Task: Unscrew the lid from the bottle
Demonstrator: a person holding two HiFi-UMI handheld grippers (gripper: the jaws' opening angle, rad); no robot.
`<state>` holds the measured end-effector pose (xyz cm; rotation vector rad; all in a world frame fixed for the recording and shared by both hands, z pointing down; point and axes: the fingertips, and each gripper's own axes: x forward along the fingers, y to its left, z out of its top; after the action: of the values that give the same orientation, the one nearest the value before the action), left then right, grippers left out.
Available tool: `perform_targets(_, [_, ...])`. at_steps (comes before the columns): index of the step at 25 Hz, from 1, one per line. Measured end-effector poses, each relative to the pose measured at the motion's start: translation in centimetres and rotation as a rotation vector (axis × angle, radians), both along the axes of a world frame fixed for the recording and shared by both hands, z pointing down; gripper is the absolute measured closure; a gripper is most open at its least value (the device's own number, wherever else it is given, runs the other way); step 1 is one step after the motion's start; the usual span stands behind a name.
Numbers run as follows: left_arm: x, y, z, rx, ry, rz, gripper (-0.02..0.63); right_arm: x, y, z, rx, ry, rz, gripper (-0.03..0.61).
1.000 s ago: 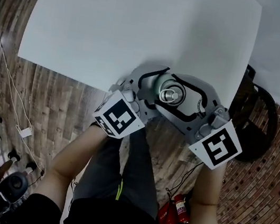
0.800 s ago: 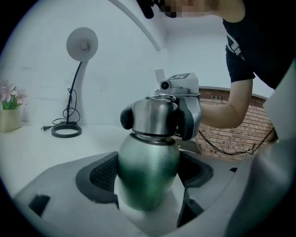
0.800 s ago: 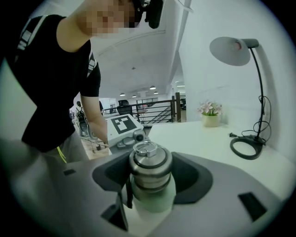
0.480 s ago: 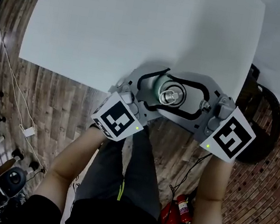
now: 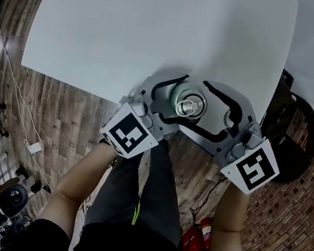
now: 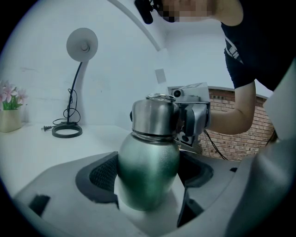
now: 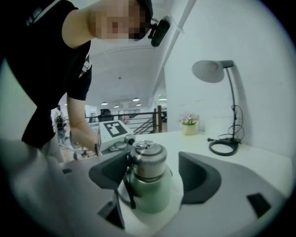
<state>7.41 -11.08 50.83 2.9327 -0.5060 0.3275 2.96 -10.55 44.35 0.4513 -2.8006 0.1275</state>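
At the near edge of the table (image 5: 132,27), the left gripper (image 5: 181,99) held the green bottle (image 6: 148,173) upright by its body, with a pad pressed on each side. The steel lid (image 7: 149,161) sat on top. The right gripper (image 7: 155,172) had just been opening. Its jaws stood wide around the lid, not clamping it.

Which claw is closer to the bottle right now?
Left. The left claw clamps the bottle by its green body; the right claw, its jaws just opened, straddles the lid without pressing it.
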Motion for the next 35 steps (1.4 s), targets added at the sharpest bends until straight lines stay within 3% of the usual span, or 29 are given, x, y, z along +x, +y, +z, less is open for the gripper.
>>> perform_targets(3, [-0.1, 0.1, -0.4, -0.019, 0.012, -0.022, 0.244, 0.1, 0.1, -0.9, 0.014, -0.108, 0.196, 0.255])
perform_targets(10, [0.0, 0.1, -0.3, -0.007, 0.004, -0.021, 0.244, -0.5, -0.3, -1.1, 0.103, -0.141, 0.578, 0.255])
perform_targets(13, [0.0, 0.1, -0.5, -0.008, 0.008, -0.028, 0.244, -0.1, -0.8, -0.7, 0.127, -0.103, 0.667, 0.256])
perform_targets(17, [0.1, -0.1, -0.3, -0.015, 0.012, -0.033, 0.244, 0.7, -1.3, -0.3, 0.146, -0.066, 0.709, 0.258])
perform_targets(22, [-0.2, 0.0, -0.4, -0.005, 0.004, -0.033, 0.244, 0.1, -1.1, -0.7, 0.166, -0.048, 0.675, 0.313])
perform_targets(27, [-0.2, 0.0, -0.5, -0.013, 0.012, -0.043, 0.244, 0.0, -0.6, -0.5, 0.169, -0.035, 0.575, 0.313])
perform_targets(31, [-0.3, 0.0, -0.2, -0.006, 0.001, -0.035, 0.244, -0.5, -0.4, -0.2, 0.159, -0.005, 0.398, 0.313])
perform_targets(35, [-0.1, 0.1, 0.0, 0.014, -0.010, -0.016, 0.244, -0.8, 0.2, 0.1, 0.111, 0.050, 0.105, 0.313])
